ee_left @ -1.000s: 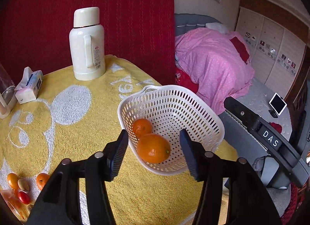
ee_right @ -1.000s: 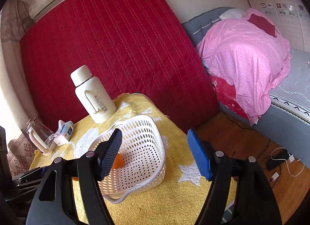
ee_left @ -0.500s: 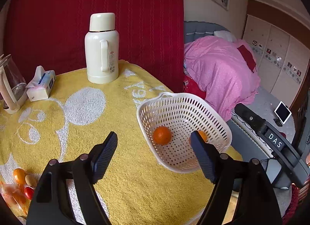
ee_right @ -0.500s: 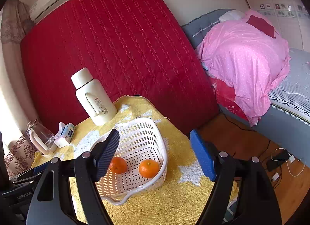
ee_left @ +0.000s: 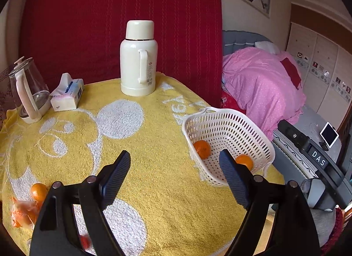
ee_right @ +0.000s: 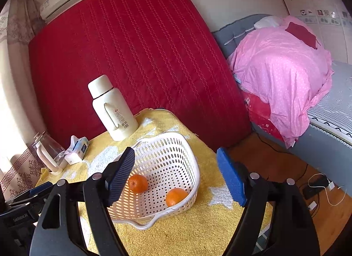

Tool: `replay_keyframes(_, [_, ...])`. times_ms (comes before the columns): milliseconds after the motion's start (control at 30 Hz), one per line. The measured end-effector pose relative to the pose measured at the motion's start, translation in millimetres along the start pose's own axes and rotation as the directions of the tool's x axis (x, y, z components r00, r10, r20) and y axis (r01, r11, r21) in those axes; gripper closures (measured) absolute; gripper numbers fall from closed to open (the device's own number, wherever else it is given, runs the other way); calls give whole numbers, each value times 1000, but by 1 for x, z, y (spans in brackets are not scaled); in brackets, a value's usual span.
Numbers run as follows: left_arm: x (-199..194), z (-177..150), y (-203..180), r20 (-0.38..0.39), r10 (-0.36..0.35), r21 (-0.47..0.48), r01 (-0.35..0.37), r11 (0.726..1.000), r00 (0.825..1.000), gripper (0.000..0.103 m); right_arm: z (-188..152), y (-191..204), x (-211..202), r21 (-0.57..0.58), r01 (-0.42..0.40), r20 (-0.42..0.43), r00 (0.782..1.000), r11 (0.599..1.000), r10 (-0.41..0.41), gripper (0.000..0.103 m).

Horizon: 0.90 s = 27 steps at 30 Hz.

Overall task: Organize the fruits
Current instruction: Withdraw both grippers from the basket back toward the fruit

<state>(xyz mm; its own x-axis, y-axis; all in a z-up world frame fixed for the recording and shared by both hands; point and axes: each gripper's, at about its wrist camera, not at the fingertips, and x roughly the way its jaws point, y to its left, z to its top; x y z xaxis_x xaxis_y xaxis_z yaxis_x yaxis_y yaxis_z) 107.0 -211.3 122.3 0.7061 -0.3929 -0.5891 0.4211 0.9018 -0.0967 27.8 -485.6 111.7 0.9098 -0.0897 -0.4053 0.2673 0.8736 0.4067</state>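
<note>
Change since a second ago: both oranges now lie loose in the basket; the left gripper (ee_left: 173, 173), which had an orange between its fingers over the basket, has drawn back over the yellow towel, its jaws just opening and nothing between them; the right gripper's (ee_right: 176, 175) jaws have also just been opening, empty.
Red mattress (ee_right: 132, 58): stands upright behind the counter.
Bed (ee_right: 330, 106): off to the right, under a pink quilt (ee_right: 281, 66).
Counter (ee_left: 154, 146): covered by the yellow towel with white cartoon shapes.
Thermos (ee_left: 138, 58): cream, upright at the far edge of the counter.
Basket (ee_right: 189, 152): white, perforated, at the counter's right side.
Kettle (ee_left: 28, 93): glass, at the far left.
Tissue pack (ee_left: 68, 95): just beside the kettle.
Left gripper fingers: wide apart, empty, above bare towel left of the basket.
Right gripper fingers: wide apart, empty, over the basket's near rim.
Oranges in basket: one (ee_right: 138, 183) near the middle, the other (ee_right: 176, 196) against the right wall, apart.
Loose fruit: an orange (ee_left: 38, 192) and small blurred pieces at the counter's near left.
</note>
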Motion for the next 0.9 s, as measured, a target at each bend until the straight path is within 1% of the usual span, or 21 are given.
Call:
replay_keyframes(200, [-17,-6,29,15,64,-46,-64,997,998,20,-5,15,-3,-34,-27,-10,1000,999,27,24])
replay_keyframes(367, [-33,-11,56,19,119,-98,-117,988,993,19,-8,24,-2,-48,-45,-29,999,998,44,23])
replay_keyframes(433, [-40,-13,66,24,157,-107,-153,982,987,17,-10,27,-3,-51,-54,-34,998,997,52,18])
replay_keyframes(467, [-44,-15,71,27,176,-110,-172,979,984,14,-11,28,-4,-54,-58,-35,998,997,56,18])
replay_keyframes(567, [-54,-19,88,29,233,-122,-227,966,972,13,-12,35,-7,-67,-71,-40,997,995,68,18])
replay_keyframes(667, [-66,-24,108,26,275,-150,-268,952,961,13,-15,41,-9,-81,-87,-47,995,993,83,18])
replay_keyframes(733, [-72,-27,122,15,308,-166,-301,939,951,13,-17,45,-11,-90,-95,-52,995,991,91,17])
replay_keyframes(800, [-79,-31,137,3,348,-182,-342,922,937,13,-19,49,-12,-97,-104,-59,993,990,99,17])
replay_keyframes(900, [-90,-35,160,-10,386,-217,-379,900,922,12,-23,56,-13,-109,-116,-72,992,987,109,16])
